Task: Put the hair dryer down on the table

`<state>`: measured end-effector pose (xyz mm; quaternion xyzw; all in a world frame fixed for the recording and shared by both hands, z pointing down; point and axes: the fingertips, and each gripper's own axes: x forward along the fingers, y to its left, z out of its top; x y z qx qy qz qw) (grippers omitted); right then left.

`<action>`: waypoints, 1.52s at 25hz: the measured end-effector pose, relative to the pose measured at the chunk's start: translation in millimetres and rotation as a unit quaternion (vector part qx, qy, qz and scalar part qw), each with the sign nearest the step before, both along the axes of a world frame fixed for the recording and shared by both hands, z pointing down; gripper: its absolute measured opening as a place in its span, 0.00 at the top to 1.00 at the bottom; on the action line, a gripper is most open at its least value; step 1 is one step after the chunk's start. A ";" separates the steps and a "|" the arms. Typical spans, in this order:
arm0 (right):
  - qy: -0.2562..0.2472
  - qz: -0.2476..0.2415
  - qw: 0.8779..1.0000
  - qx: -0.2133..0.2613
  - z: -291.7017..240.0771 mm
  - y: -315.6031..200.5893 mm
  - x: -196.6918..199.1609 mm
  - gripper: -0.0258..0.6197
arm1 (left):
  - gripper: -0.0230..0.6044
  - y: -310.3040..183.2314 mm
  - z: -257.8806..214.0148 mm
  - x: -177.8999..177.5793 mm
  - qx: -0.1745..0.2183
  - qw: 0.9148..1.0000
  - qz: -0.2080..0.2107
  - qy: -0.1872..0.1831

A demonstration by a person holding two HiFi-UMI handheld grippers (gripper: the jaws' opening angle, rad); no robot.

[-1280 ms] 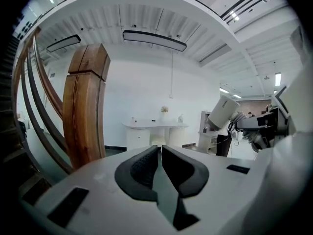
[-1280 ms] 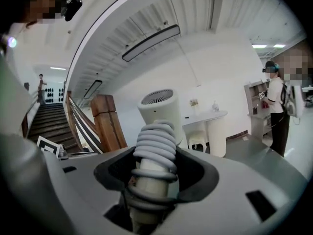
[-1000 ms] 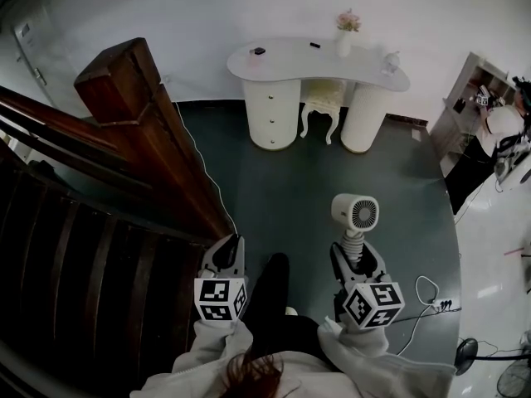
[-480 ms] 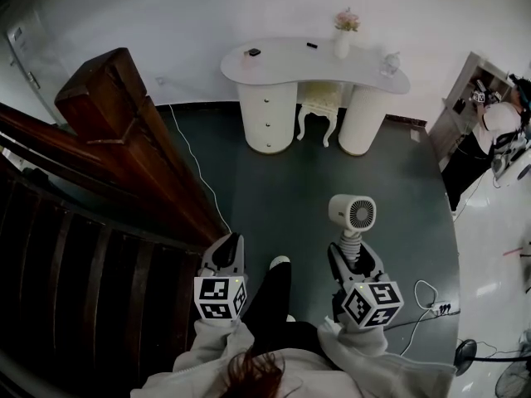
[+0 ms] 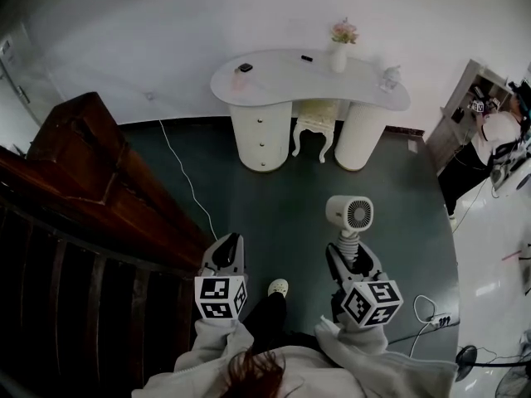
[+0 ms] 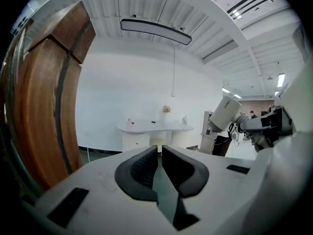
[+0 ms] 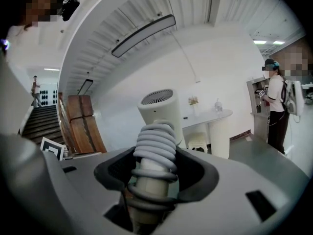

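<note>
A white hair dryer [image 5: 349, 213] stands upright above the dark green floor, its grey cord coiled round the handle. My right gripper [image 5: 353, 260] is shut on that wrapped handle. In the right gripper view the coils [image 7: 155, 153] fill the gap between both pads, with the dryer head [image 7: 159, 109] above. My left gripper [image 5: 225, 255] is held level beside it, shut, with nothing in it; the left gripper view shows its pads [image 6: 146, 164] almost touching. The white curved table [image 5: 282, 71] stands far ahead against the wall.
A dark wooden stair post and railing [image 5: 79, 164] fill the left side. Under the table stands a small white stool [image 5: 316, 116], and a vase [image 5: 338, 54] and small items are on top. A person [image 5: 498, 135] stands at the right by shelves. A power strip and cable [image 5: 431, 309] lie on the floor.
The view has shifted: the stair post slid left and down and the table has moved left and down a little. A foot stepped back below. Both grippers kept their places and the right kept its hold.
</note>
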<state>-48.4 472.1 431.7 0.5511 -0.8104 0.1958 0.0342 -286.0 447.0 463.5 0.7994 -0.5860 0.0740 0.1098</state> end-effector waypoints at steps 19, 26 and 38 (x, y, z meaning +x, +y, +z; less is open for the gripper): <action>-0.012 0.042 0.999 -0.006 -4.0 -125.8 -8.3 0.50 | 0.90 -143.7 -6.0 -5.3 0.009 0.999 0.044 0.008; -0.031 0.062 0.998 -0.014 -3.1 -135.8 -6.3 0.50 | 0.90 -161.3 1.3 0.0 -0.012 0.998 0.068 0.008; -0.032 0.081 0.996 -0.027 5.6 -161.5 13.0 0.50 | 0.90 -190.1 10.5 13.6 -0.021 0.997 0.075 0.010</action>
